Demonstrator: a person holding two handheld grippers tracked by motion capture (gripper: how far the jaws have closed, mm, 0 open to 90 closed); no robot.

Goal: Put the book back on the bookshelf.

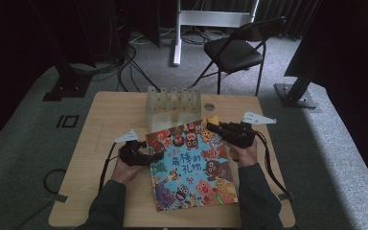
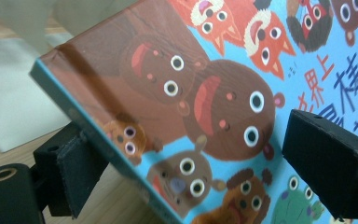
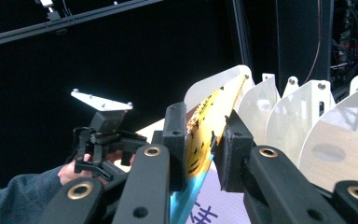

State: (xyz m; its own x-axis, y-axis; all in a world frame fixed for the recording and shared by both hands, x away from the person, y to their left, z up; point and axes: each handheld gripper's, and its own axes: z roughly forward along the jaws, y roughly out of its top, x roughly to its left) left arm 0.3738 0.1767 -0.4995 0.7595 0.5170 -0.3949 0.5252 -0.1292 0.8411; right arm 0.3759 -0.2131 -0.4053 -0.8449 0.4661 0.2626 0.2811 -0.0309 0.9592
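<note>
A picture book [image 1: 191, 163] with a blue cover full of cartoon monsters lies on the wooden table [image 1: 110, 120]. My left gripper [image 1: 153, 157] is at the book's left edge. In the left gripper view it [image 2: 200, 163] stands open, one jaw under the raised edge of the book [image 2: 205, 93] and the other over the cover. My right gripper [image 1: 214, 127] is at the book's far right corner. In the right gripper view it [image 3: 205, 135] is shut on the book [image 3: 214, 105], which shows edge-on between the pads.
A translucent rack [image 1: 172, 101] with upright dividers stands just behind the book, and its dividers [image 3: 307, 116] rise close to my right gripper. A black folding chair [image 1: 235, 48] and cables sit on the floor beyond the table.
</note>
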